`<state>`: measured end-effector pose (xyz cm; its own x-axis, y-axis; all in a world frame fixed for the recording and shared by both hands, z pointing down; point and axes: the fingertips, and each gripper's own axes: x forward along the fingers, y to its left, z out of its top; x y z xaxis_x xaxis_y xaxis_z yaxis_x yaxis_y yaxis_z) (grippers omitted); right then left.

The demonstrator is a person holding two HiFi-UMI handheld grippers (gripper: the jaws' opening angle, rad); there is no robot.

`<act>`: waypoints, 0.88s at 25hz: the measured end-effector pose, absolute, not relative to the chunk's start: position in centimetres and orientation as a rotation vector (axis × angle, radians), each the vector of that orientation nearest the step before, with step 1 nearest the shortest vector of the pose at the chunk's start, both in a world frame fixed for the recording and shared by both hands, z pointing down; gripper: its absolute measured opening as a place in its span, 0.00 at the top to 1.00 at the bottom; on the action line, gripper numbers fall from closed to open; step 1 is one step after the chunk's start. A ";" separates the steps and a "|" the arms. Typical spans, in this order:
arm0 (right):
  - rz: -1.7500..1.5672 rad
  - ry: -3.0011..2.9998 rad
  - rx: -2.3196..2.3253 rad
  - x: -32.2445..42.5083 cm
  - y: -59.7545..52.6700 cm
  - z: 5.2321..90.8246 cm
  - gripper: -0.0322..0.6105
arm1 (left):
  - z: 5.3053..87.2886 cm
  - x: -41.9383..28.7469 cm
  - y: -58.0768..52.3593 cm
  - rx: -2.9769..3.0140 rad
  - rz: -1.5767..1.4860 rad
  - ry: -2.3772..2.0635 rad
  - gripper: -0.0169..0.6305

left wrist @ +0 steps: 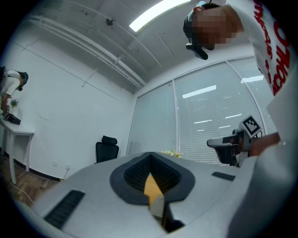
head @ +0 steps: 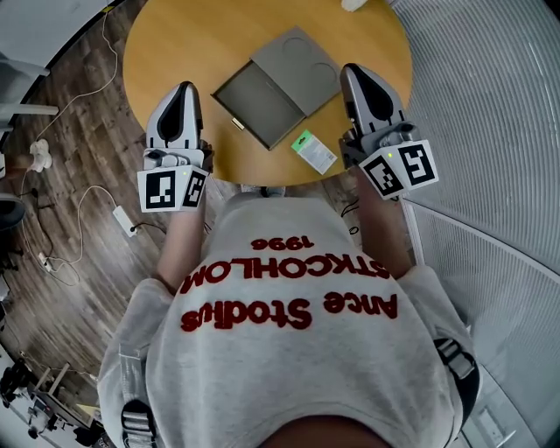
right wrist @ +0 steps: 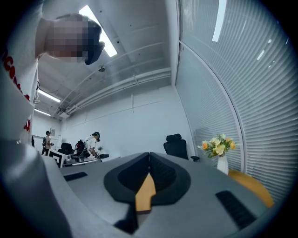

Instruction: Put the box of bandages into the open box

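A: How many boxes?
B: Two: one open box (head: 276,83), one bandage box (head: 313,150).
A: Grippers?
B: Two: left gripper (head: 185,87), right gripper (head: 349,70).
A: Anything else?
B: One table (head: 175,48), one vase (right wrist: 222,164).

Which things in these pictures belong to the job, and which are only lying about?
For the job:
box of bandages
open box

Only lying about:
white object at the table's far edge
vase of flowers
cables on the floor
power strip
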<state>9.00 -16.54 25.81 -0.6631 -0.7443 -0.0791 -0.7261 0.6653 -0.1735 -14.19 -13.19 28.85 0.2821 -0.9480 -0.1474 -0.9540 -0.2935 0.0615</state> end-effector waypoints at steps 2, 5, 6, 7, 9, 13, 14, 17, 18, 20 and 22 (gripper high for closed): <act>-0.202 2.734 -1.207 9.2 -16.5 26.1 0.94 | 29.2 -13.9 -13.0 -2.486 0.235 1.851 0.97; -0.212 2.731 -1.197 8.9 -17.0 27.3 0.94 | 30.4 -14.0 -13.3 -2.488 0.222 1.852 0.97; -0.215 2.730 -1.194 8.8 -17.2 27.8 0.94 | 30.8 -14.1 -13.4 -2.488 0.217 1.855 0.97; -0.218 2.730 -1.190 8.7 -17.4 28.1 0.94 | 31.1 -14.3 -13.6 -2.486 0.214 1.861 0.97; -0.223 2.733 -1.182 8.4 -17.6 28.2 0.94 | 31.1 -14.5 -13.6 -2.483 0.211 1.870 0.97; -0.217 2.751 -1.174 8.1 -17.3 27.9 0.94 | 30.8 -14.3 -13.2 -2.486 0.197 1.866 0.97; -0.217 2.759 -1.174 8.0 -17.4 27.8 0.94 | 30.8 -14.4 -13.3 -2.489 0.199 1.873 0.97; -0.234 2.769 -1.175 7.7 -17.5 28.5 0.94 | 31.7 -14.4 -13.5 -2.503 0.188 1.886 0.97; -0.241 2.773 -1.176 7.7 -17.4 29.3 0.94 | 32.3 -14.2 -13.5 -2.511 0.181 1.883 0.97; -0.265 2.792 -1.186 8.0 -16.9 31.1 0.94 | 33.7 -13.6 -13.2 -2.537 0.171 1.872 0.97; -0.303 2.820 -1.196 8.2 -16.1 32.7 0.94 | 34.9 -12.9 -12.9 -2.572 0.161 1.863 0.97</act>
<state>8.20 -16.14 32.67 -0.6962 -0.7176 0.0185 -0.7052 0.6788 -0.2048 -12.89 -12.88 34.90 0.3089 -0.9493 -0.0592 -0.9454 -0.3132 0.0902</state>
